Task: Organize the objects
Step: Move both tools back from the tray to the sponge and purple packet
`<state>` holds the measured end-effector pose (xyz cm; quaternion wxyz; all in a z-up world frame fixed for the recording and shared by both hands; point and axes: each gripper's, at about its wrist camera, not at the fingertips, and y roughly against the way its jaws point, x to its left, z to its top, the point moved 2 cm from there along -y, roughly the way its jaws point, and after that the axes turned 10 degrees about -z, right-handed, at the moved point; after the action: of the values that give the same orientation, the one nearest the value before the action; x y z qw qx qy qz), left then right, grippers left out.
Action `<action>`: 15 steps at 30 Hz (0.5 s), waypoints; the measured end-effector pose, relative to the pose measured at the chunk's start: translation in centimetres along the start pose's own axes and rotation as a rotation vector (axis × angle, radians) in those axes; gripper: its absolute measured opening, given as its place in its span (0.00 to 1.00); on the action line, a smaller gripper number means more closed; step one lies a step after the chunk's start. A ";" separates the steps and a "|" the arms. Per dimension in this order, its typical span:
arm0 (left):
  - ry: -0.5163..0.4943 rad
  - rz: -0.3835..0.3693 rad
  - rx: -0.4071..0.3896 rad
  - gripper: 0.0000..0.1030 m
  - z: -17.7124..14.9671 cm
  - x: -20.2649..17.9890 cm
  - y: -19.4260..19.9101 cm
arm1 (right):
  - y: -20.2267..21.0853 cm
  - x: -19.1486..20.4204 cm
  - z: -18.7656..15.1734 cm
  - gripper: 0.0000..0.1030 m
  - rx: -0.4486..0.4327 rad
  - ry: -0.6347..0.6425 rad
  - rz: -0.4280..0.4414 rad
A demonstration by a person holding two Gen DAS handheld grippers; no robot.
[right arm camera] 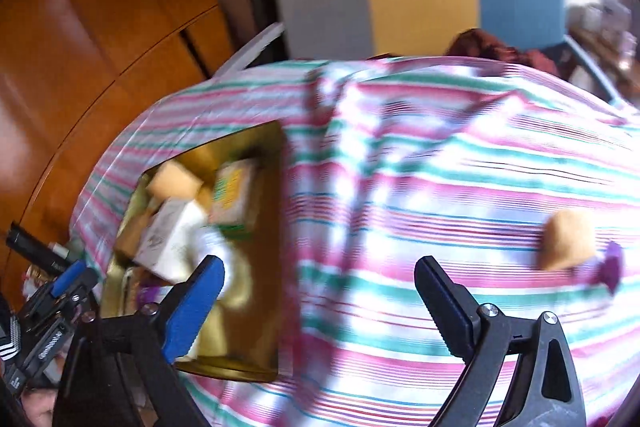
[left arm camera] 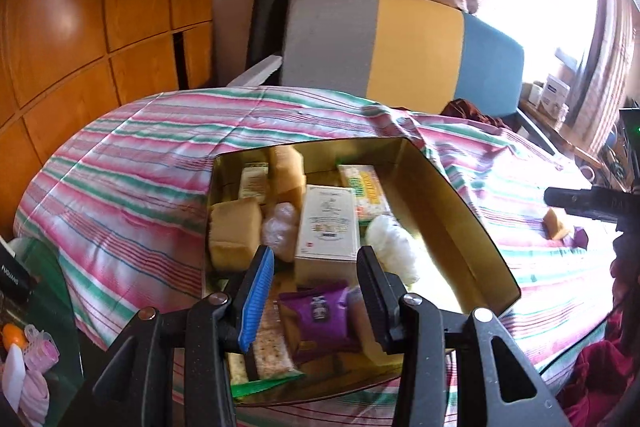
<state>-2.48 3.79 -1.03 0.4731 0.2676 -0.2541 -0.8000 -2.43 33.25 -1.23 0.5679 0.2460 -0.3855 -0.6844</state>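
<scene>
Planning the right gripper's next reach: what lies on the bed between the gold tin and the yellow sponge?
Nothing: the right wrist view shows only bare striped sheet between the tin and the sponge.

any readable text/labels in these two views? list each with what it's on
"FUQUANG", white letters on a black object at the left edge of the left wrist view.
White carton in the gold tin: print and emblem present, too small to read.
Purple packet: white logo, unreadable.
Green and yellow packet: lettering blurred.
Small carton at the tin's far end: print unreadable.
Left gripper body in the right wrist view: white lettering, blurred.
</scene>
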 end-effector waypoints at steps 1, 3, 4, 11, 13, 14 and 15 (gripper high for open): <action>-0.010 -0.004 0.004 0.42 0.0 -0.4 -0.1 | 0.3 -1.2 0.0 0.96 -0.004 -0.017 -0.016; -0.034 -0.015 0.009 0.42 0.2 -1.4 -0.3 | 0.7 -3.8 0.0 0.98 -0.009 -0.051 -0.056; -0.045 -0.021 0.012 0.42 0.3 -1.8 -0.4 | 0.8 -5.1 -0.1 0.99 -0.010 -0.067 -0.080; -0.137 -0.068 0.039 0.42 0.8 -5.7 -1.4 | 1.5 -15.6 0.4 1.00 -0.015 -0.216 -0.246; -0.158 -0.084 0.050 0.42 1.1 -7.0 -1.9 | 1.6 -18.9 0.6 1.00 -0.024 -0.264 -0.293; -0.169 -0.091 0.055 0.42 1.2 -7.6 -2.1 | 1.5 -20.6 0.5 1.00 -0.026 -0.292 -0.321; -0.183 -0.101 0.058 0.42 1.3 -8.3 -2.3 | 1.3 -22.1 0.4 1.00 -0.028 -0.321 -0.344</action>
<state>-1.39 12.43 -0.06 0.3990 0.2194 -0.3055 -0.8363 3.24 54.64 -2.19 0.3775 0.1881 -0.4139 -0.8067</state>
